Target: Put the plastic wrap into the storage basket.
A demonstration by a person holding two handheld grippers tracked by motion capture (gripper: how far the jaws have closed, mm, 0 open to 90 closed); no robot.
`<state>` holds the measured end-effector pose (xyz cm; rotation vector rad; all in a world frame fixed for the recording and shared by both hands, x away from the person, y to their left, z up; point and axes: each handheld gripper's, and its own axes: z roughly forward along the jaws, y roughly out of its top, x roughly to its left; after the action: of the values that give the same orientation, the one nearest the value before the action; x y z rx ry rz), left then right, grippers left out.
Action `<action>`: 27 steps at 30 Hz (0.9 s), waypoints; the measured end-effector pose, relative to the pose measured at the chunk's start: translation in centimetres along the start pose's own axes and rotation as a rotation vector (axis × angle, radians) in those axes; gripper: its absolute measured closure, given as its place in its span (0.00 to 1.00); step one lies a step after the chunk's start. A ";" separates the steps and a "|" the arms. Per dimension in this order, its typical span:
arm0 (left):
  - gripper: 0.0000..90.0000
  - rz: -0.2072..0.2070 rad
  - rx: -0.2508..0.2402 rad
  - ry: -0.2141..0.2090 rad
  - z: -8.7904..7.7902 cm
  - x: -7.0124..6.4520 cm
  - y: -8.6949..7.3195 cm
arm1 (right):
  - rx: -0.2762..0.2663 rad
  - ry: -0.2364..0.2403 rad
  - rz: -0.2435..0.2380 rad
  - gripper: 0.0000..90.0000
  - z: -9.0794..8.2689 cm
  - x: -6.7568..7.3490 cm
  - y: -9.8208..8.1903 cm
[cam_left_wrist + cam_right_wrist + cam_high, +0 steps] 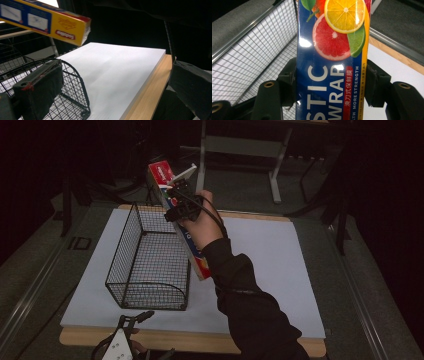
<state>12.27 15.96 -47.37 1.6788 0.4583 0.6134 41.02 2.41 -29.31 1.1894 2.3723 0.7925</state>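
We note the right gripper (181, 206) raised above the far half of the surface (260, 265), held in a hand (202, 222) with a dark sleeve reaching in from the bottom of the high view. Its jaws are clamped on a long box of plastic wrap (176, 215), one jaw pressed against each long side. In the right gripper view the box (332, 62) runs straight up between the two black jaws, blue face toward the camera, with citrus slices printed above the lettering and a yellow strip down its right edge.

From above, we see the box tilted: its red-and-white end is up and away from the person, its lower end slopes down toward the near side and hangs just beside the right wall of the wire basket (150, 265). Whether that lower end touches the basket we cannot tell.

The basket is a black mesh one, long and open-topped, standing on the left part of the white surface.

The left gripper (131, 321) sits low at the near edge of the surface, just in front of the basket's near end. Its jaws stand wide apart with nothing between them. In the left gripper view one jaw is over the basket rim (75, 75), and the box (45, 21) shows overhead at upper left, yellow side and red end visible, well clear of these jaws.
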 end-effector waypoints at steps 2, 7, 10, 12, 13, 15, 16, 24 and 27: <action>0.00 0.002 0.003 0.002 -0.1 -0.1 0.0 | -0.002 0.006 -0.005 0.44 0.3 0.6 0.3; 0.00 -0.001 0.000 0.006 -0.4 -0.1 -0.1 | -0.025 0.029 -0.018 0.44 1.0 2.3 1.1; 0.00 -0.007 -0.003 0.008 -0.5 -0.2 -0.1 | -0.047 0.043 -0.026 0.44 1.6 3.2 1.5; 0.00 -0.008 -0.002 0.009 -0.6 -0.2 -0.1 | -0.064 0.042 -0.031 0.44 2.1 3.9 1.7; 0.00 -0.007 -0.001 0.010 -0.6 -0.2 -0.1 | -0.070 0.039 -0.034 0.44 2.3 4.2 1.8; 0.00 -0.006 0.002 0.011 -0.7 -0.3 -0.1 | -0.068 0.052 -0.039 0.44 2.9 4.8 1.8; 0.00 -0.006 0.002 0.011 -0.8 -0.3 -0.1 | -0.069 0.056 -0.038 0.44 3.2 5.1 1.8; 0.00 -0.002 0.006 0.013 -0.9 -0.3 -0.1 | -0.084 0.101 -0.048 0.44 5.1 6.7 1.3; 0.00 -0.002 0.006 0.013 -1.0 -0.4 -0.1 | -0.079 0.109 -0.045 0.44 5.7 7.3 0.9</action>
<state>11.40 16.50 -47.42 1.6804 0.4713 0.6221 40.54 10.64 -33.70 1.0833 2.4206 0.9490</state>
